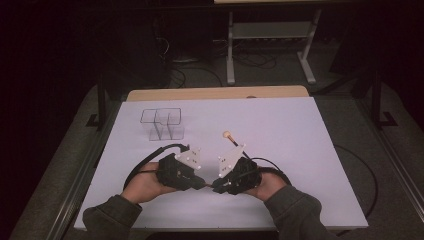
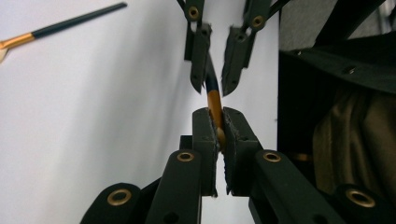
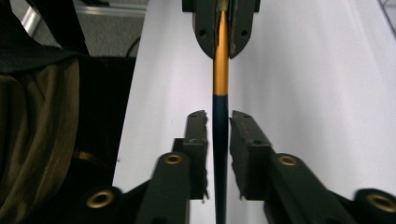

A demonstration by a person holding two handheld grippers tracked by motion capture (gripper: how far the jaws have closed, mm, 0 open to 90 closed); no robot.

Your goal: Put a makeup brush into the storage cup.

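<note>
Brush [image 2: 214, 105] held between both tools above white worktop [image 1: 280, 130]; left hand-held gripper [image 2: 218, 128] clamped on its gold part, right hand-held gripper [image 3: 219, 122] jaws slightly apart around dark handle.

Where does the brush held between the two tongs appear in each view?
High view: the brush is a short piece at low centre.
Left gripper view: centre, gold band clamped in the left tongs.
Right gripper view: centre, running from bottom to top.
Shared landmark: the white table.
</note>
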